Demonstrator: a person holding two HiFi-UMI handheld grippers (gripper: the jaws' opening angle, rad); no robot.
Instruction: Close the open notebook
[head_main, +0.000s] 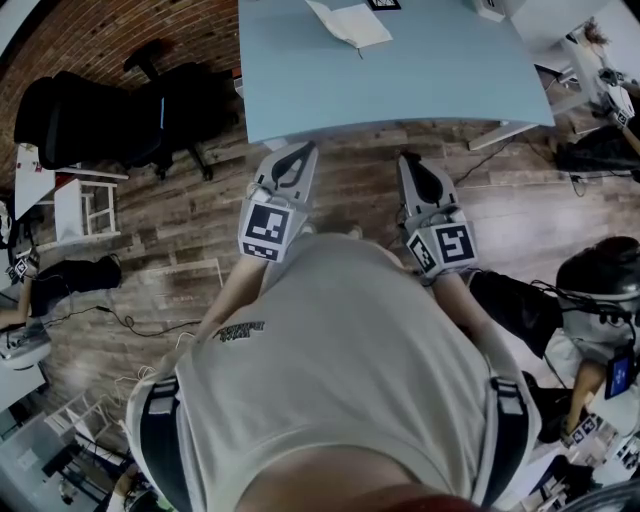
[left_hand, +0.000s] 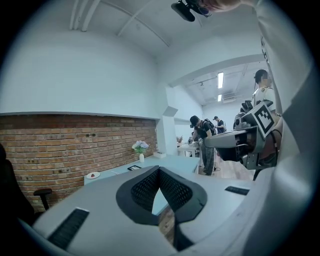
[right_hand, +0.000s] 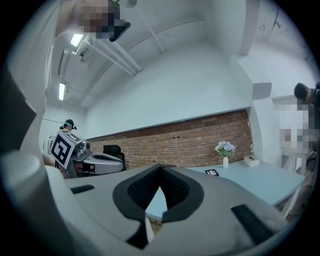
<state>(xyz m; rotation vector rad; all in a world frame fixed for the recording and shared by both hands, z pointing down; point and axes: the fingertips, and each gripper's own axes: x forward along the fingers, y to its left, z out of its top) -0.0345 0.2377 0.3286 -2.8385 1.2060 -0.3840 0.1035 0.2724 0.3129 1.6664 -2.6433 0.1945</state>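
The open notebook, its white pages spread, lies at the far side of the light blue table. Both grippers hang side by side over the wooden floor, just short of the table's near edge and pointing at it. The left gripper is shut, tips touching, with nothing held. The right gripper is shut and empty as well. Each gripper view shows the other gripper beside it. The notebook does not show in either gripper view.
Black office chairs and a white shelf unit stand to the table's left. A flower vase, a small box and a dark card sit on the table. People stand and sit at the right. Cables lie on the floor.
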